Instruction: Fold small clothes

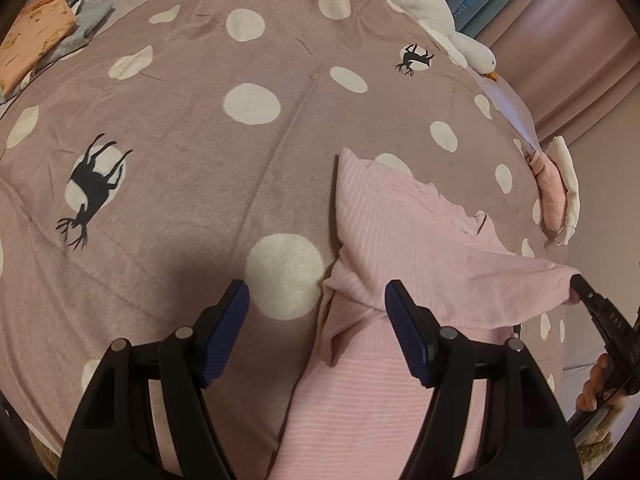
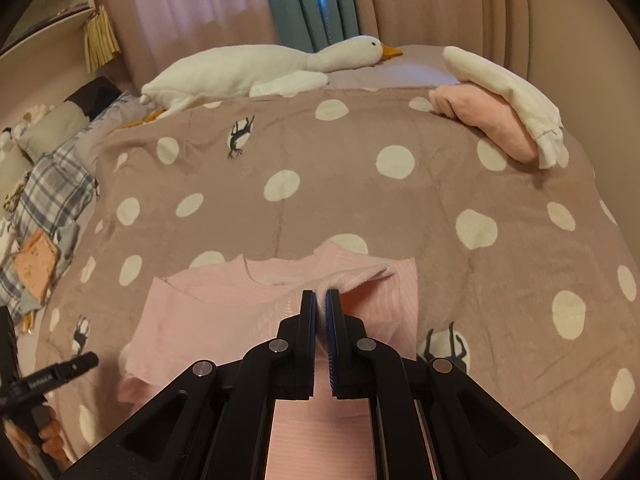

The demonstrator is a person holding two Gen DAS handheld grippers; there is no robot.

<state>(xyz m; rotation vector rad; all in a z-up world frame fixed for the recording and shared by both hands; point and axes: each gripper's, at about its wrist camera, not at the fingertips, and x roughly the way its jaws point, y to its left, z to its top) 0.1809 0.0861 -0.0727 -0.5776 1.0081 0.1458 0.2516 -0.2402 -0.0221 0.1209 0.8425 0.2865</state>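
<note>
A pink striped garment [image 1: 400,232] lies on the spotted mauve blanket [image 1: 200,120]. My left gripper [image 1: 318,312] is open and empty, hovering over the garment's left edge, its right finger over the cloth. My right gripper [image 2: 321,300] is shut on a fold of the pink garment [image 2: 224,304] and holds it lifted over the rest of the cloth. In the left wrist view the right gripper's tip [image 1: 580,284] shows at the far right with the cloth draped on it.
Folded pink and white clothes [image 2: 504,116] are stacked at the blanket's far right edge. A white goose plush [image 2: 260,64] lies along the back. Orange and grey clothes [image 1: 40,40] and a plaid pillow [image 2: 48,196] sit at the left.
</note>
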